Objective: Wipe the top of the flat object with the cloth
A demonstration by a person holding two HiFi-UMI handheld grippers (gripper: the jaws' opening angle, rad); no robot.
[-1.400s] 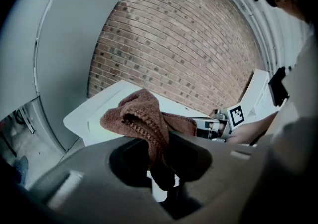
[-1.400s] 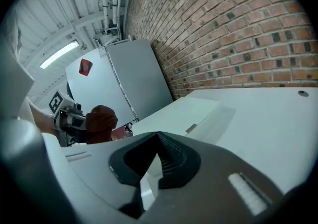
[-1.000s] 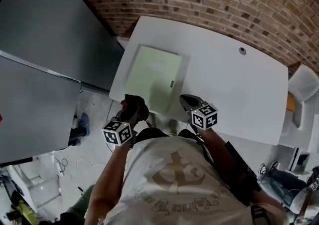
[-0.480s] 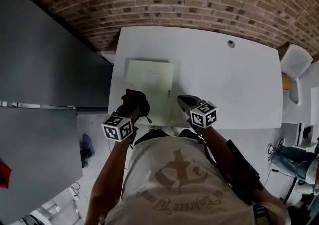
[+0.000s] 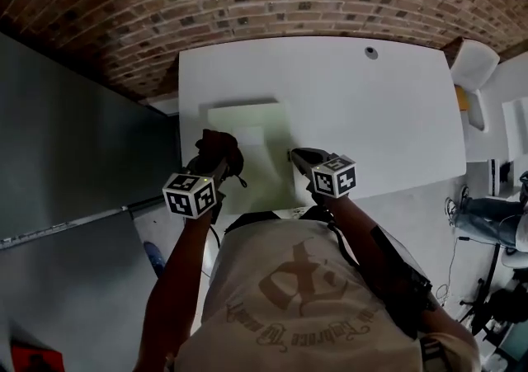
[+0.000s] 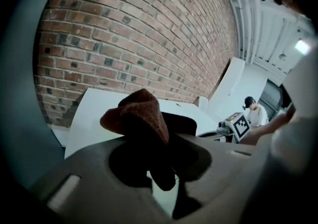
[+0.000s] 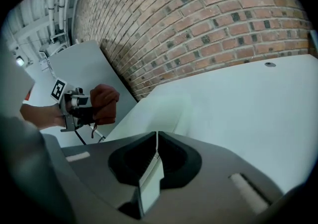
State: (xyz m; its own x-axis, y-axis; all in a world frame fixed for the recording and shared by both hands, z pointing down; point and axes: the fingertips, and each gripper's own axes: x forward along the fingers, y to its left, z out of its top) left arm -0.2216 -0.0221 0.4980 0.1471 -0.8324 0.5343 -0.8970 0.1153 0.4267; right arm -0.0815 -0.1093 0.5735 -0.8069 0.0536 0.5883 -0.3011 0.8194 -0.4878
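Left gripper (image 6: 160, 144) clamped on brown cloth (image 5: 219, 150) at pale green board's (image 5: 257, 133) left edge, white table (image 5: 371, 115), right gripper (image 7: 157, 141) jaws together at board's right edge, shirt (image 5: 305, 296) print unreadable

Flat object (image 5: 252, 143): pale green, thin, rectangular, lying flat at the front left corner of the white table (image 5: 371, 115). Its near right edge is pinched in the right gripper (image 7: 156, 141). Cloth (image 5: 219, 150): dark reddish-brown terry, bunched up and clamped in the left gripper (image 6: 166, 143), at the table's front left edge.
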